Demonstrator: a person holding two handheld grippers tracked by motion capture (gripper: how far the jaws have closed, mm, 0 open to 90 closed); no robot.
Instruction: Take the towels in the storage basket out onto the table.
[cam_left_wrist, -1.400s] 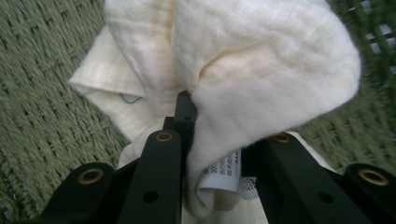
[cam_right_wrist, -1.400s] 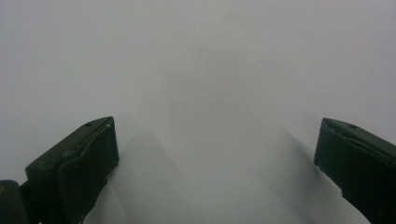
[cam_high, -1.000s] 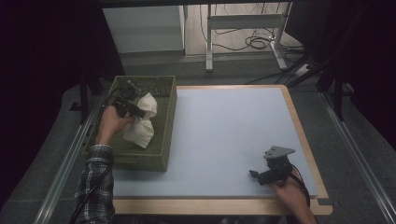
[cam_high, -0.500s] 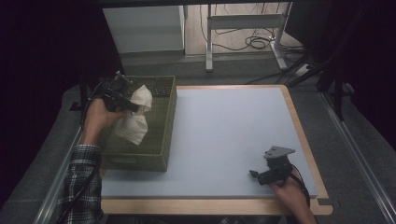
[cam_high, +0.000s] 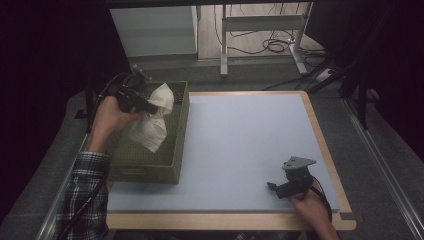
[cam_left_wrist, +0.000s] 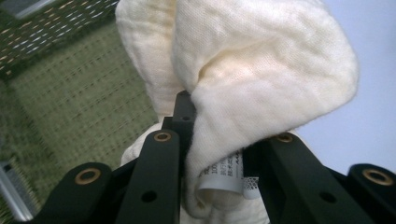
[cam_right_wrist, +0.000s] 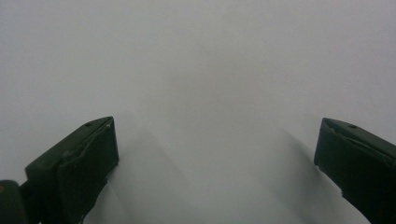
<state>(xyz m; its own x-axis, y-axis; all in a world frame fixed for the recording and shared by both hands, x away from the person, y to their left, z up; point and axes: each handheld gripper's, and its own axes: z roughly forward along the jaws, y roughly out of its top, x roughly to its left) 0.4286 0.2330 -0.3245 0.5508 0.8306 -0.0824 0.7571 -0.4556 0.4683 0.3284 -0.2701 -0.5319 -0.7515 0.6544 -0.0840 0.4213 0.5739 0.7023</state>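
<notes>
My left gripper (cam_high: 150, 106) pinches the cream cloth (cam_high: 152, 122) above the green basket (cam_high: 176, 145) at the table's left; the cloth hides my fingertips. My right gripper (cam_high: 274, 187) rests spread wide and empty on the near right of the mat (cam_high: 240, 145).

Left tongs (cam_high: 150, 106) raised and clamped shut; right tongs (cam_high: 272, 187) rest low, jaws spread wide.

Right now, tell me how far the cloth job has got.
Done: the left claw has gripped the cream cloth and lifted it above the green basket. In hand: carrying it. Left: laying it on the blue mat, where the open right claw waits.
</notes>
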